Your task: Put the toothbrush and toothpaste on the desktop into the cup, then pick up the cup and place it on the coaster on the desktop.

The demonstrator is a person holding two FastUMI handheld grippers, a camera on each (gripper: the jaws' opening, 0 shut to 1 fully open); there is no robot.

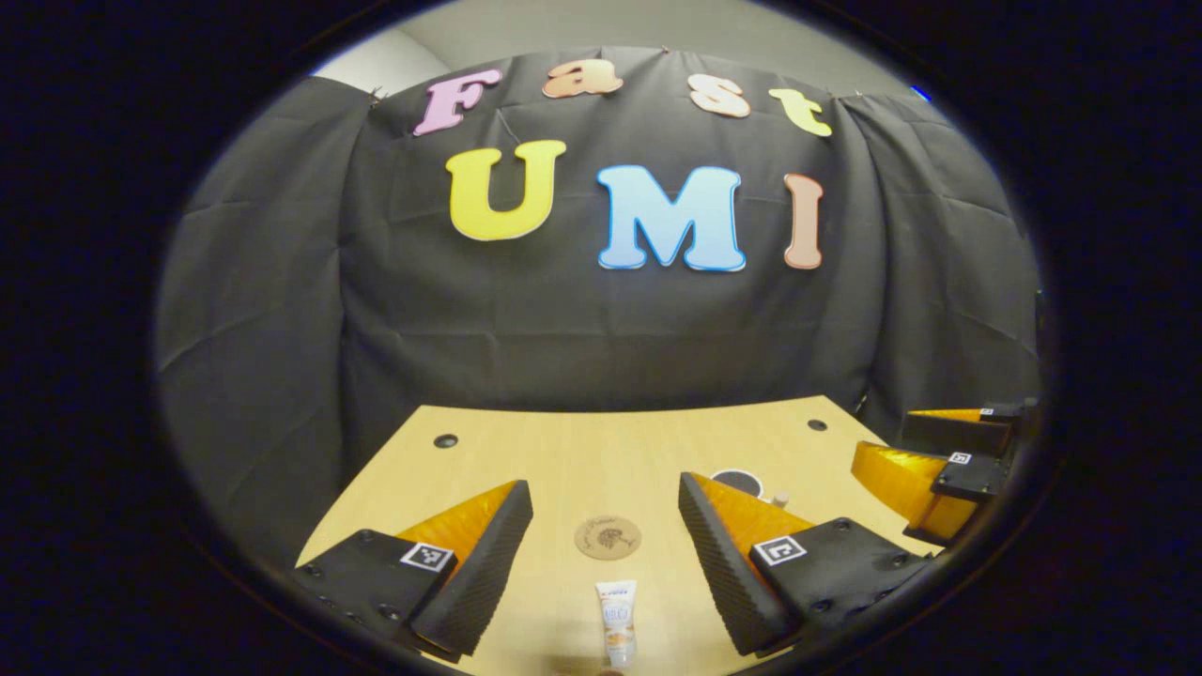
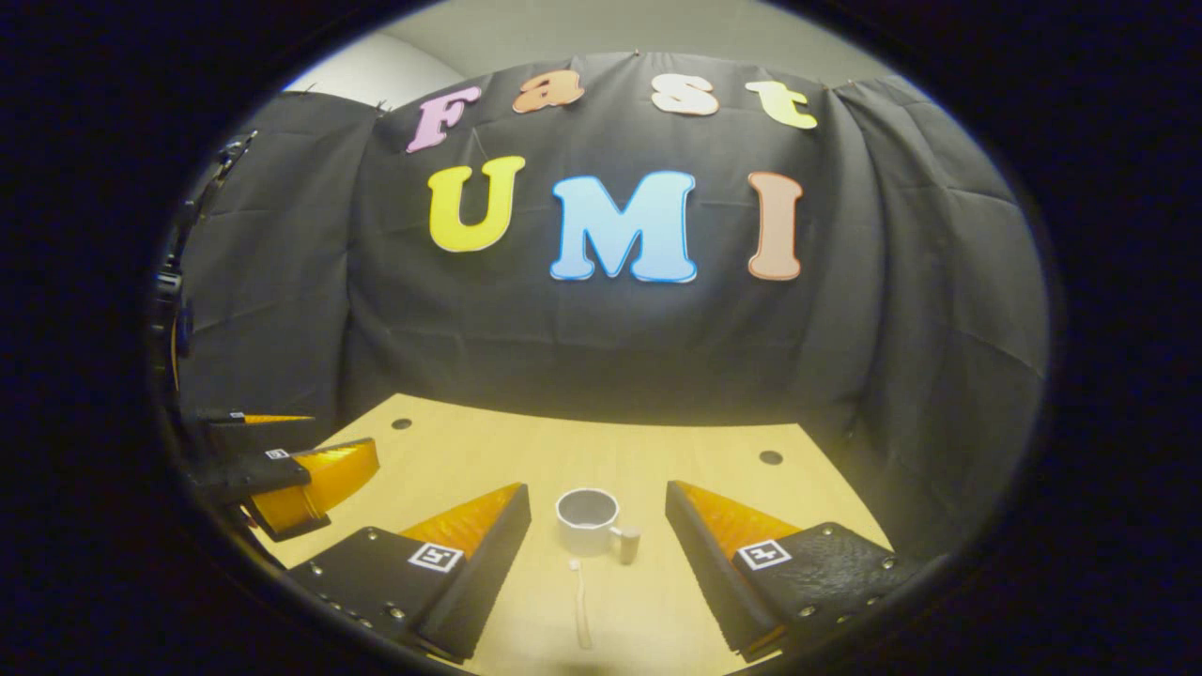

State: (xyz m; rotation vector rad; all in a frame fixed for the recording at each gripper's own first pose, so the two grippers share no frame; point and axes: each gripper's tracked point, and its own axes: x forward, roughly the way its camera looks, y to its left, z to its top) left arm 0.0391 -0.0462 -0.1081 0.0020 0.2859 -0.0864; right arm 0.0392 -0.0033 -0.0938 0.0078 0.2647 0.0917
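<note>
Toothpaste lengthwise toward coaster, toothbrush lengthwise toward cup

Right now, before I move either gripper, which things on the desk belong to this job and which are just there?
Job:
toothpaste, lying flat between the left gripper's open jaws
coaster, bare
toothbrush, lying on the desk before the right gripper
cup, upright, off the coaster

Just there:
desk holes
black cloth wall
</note>
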